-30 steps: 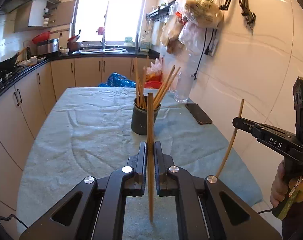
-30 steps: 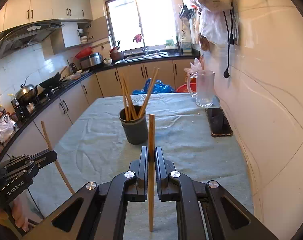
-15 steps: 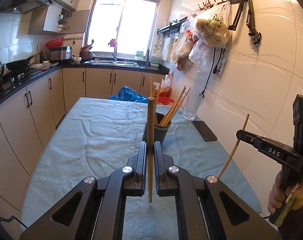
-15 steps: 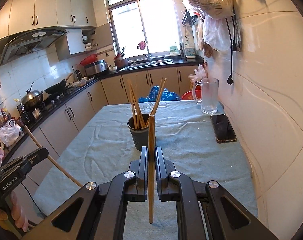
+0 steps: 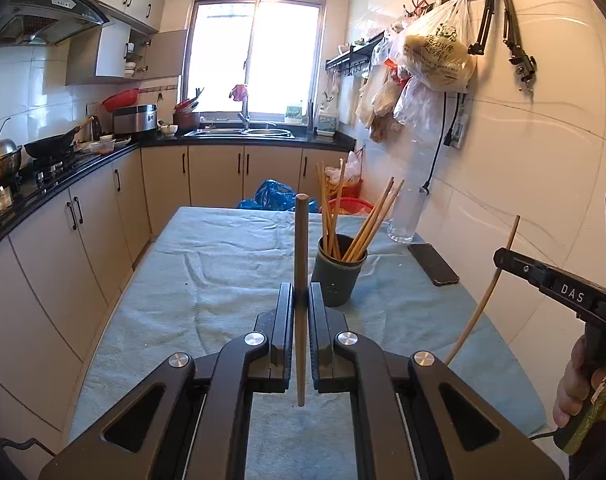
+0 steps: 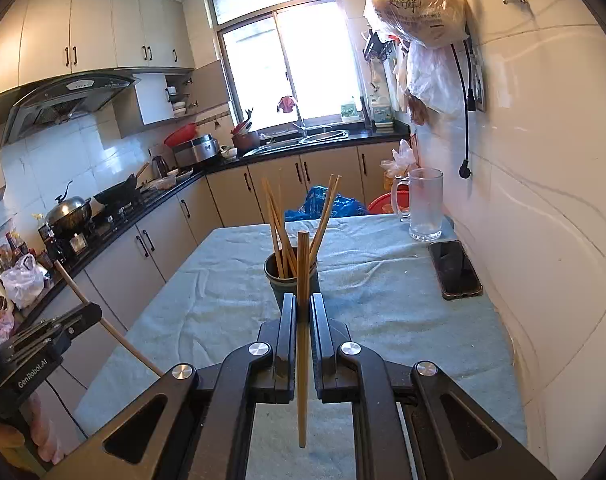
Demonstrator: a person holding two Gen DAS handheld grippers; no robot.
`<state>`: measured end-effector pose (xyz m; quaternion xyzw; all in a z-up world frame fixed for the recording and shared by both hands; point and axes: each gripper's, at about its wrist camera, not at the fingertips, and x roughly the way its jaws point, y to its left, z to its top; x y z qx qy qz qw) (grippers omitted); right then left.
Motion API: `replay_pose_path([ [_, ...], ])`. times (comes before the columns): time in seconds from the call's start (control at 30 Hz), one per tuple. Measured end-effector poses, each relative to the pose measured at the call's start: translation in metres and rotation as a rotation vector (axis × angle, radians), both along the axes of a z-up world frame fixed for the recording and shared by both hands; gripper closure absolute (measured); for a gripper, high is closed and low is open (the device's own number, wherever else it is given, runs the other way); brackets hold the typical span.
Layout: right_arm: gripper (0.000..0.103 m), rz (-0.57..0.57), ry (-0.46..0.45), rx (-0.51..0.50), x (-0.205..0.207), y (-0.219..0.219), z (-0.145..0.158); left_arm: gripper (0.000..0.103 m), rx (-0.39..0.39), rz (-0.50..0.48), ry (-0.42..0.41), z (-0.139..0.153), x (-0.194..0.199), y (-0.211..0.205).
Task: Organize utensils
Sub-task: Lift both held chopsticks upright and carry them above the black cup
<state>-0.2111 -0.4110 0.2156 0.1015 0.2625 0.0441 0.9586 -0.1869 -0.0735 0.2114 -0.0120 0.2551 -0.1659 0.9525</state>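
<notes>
Holding one thin chopstick each, left gripper, right gripper pinched tight mid-stick (light, stiff, slippery wood).

Wooden chopsticks stand in a matt grey plastic cup; wrinkled pale-blue cloth covers the worktop, beside a frosted glass mug and glossy white wall tiles.
</notes>
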Motion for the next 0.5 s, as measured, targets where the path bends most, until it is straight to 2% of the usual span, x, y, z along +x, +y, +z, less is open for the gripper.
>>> replay_pose_path([
  [0.17, 0.096, 0.005, 0.013, 0.007, 0.011, 0.0, -0.001, 0.097, 0.035, 0.029, 0.011, -0.002, 0.011, 0.001],
  [0.5, 0.096, 0.01, 0.023, 0.019, 0.028, -0.001, 0.002, 0.097, 0.113, 0.097, 0.089, -0.011, 0.046, 0.008],
])
